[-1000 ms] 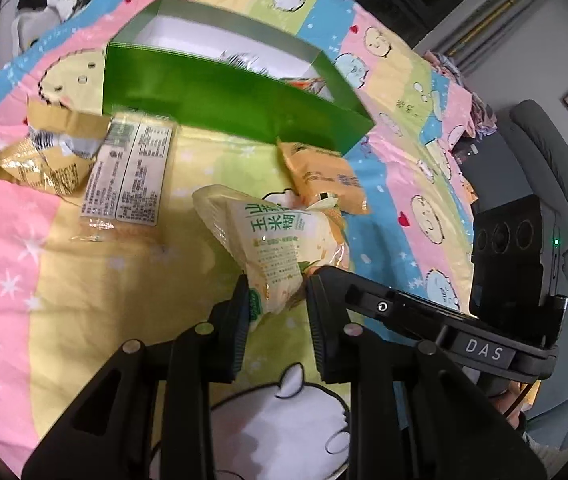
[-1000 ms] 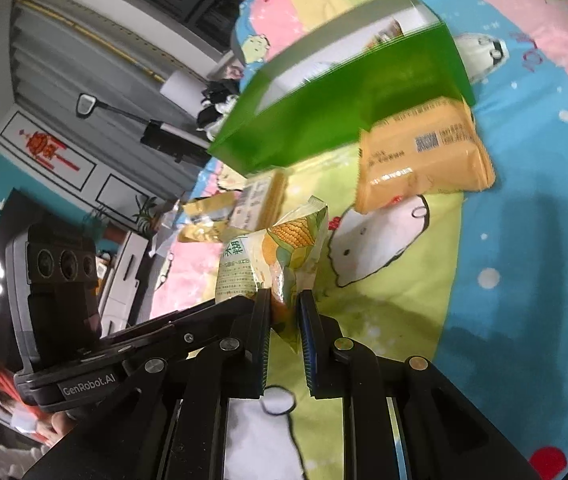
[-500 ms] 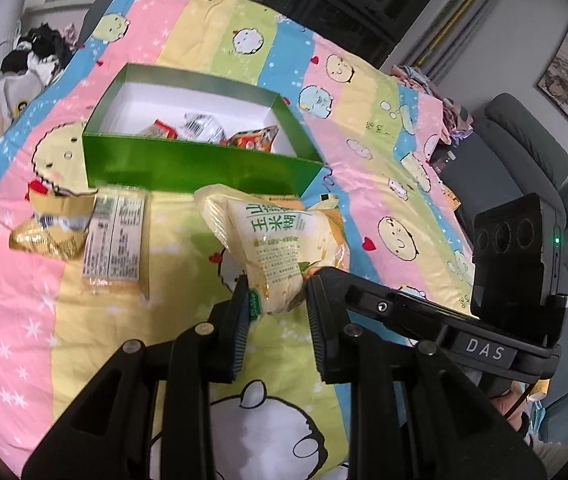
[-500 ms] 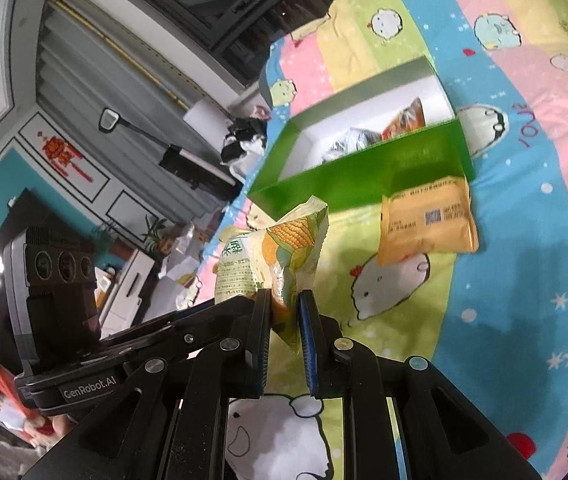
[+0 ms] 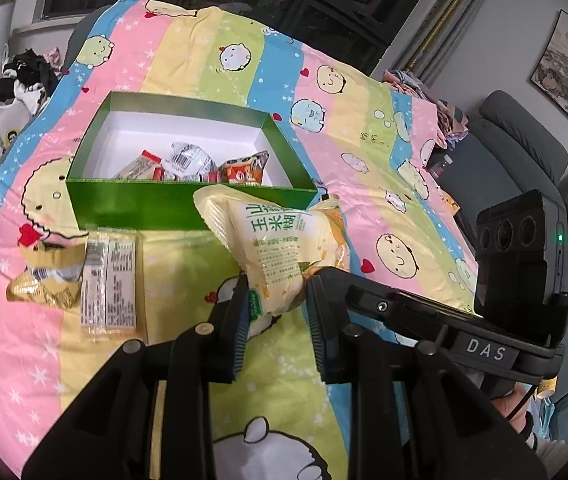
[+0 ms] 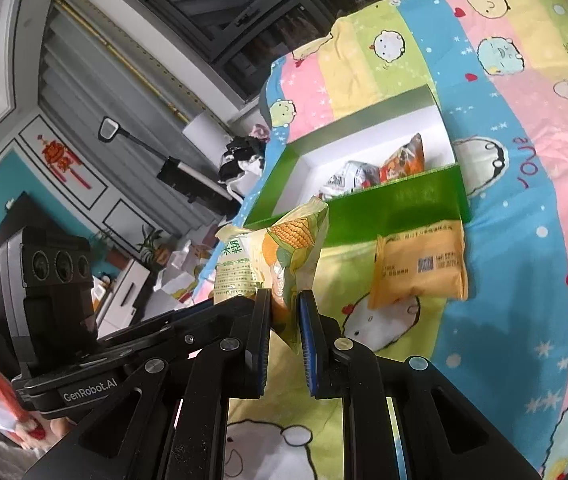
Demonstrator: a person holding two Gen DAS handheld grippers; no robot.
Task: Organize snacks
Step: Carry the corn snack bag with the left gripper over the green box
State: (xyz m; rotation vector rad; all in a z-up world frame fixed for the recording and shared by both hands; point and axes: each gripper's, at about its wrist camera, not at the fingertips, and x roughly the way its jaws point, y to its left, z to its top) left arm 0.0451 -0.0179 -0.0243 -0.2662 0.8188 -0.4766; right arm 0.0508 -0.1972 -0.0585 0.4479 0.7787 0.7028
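Note:
Both grippers hold one pale yellow corn-paste snack bag [image 5: 280, 248] in the air in front of the green box [image 5: 132, 200]. My left gripper [image 5: 278, 300] is shut on the bag's lower end. My right gripper [image 6: 285, 312] is shut on the bag [image 6: 284, 252] at its corn-printed side. The box [image 6: 399, 204] is white inside and holds several snack packets [image 5: 188, 164]. On the blanket lie an orange packet [image 6: 423, 268], a clear-wrapped bar pack [image 5: 110, 280] and a crumpled gold wrapper [image 5: 44, 276].
The striped cartoon blanket [image 5: 363, 184] covers the whole surface. A grey sofa [image 5: 523, 148] stands at the right in the left wrist view. Clothes [image 5: 24, 76] lie beyond the blanket's far left edge. A white cabinet and plants [image 6: 144, 264] stand at the left in the right wrist view.
Both grippers have risen and pulled back with the bag. The green box now looks smaller and its inside shows; earlier only its near wall filled the view.

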